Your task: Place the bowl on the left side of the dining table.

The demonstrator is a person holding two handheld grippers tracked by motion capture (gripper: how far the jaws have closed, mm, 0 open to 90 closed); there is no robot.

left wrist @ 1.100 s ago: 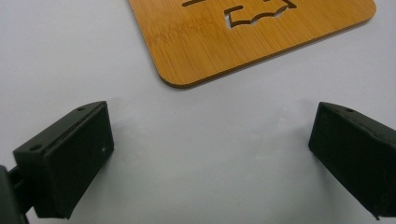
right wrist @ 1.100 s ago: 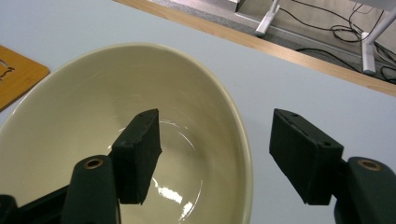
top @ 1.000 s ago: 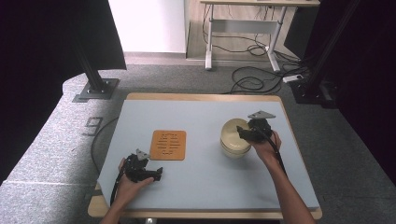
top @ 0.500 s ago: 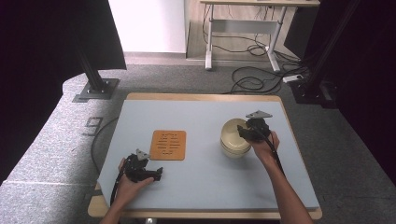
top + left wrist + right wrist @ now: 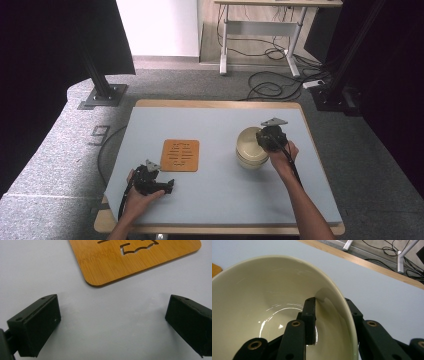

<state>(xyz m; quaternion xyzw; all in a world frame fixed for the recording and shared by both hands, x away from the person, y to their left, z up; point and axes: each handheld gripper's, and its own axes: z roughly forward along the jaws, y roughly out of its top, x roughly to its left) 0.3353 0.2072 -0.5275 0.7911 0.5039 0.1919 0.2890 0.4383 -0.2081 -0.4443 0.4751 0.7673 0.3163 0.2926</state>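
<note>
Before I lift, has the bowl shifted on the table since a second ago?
No. The bowl sits the same way right of the wooden trivet; the right gripper has just been closing on its rim.

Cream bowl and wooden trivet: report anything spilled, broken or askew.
Nothing stands out. The cream bowl sits upright, empty and unbroken; the wooden trivet lies flat on the table, intact.

1 cream bowl (image 5: 250, 147), 1 bamboo trivet (image 5: 180, 155), 2 tools, left (image 5: 167, 187) and right (image 5: 263, 139)
</note>
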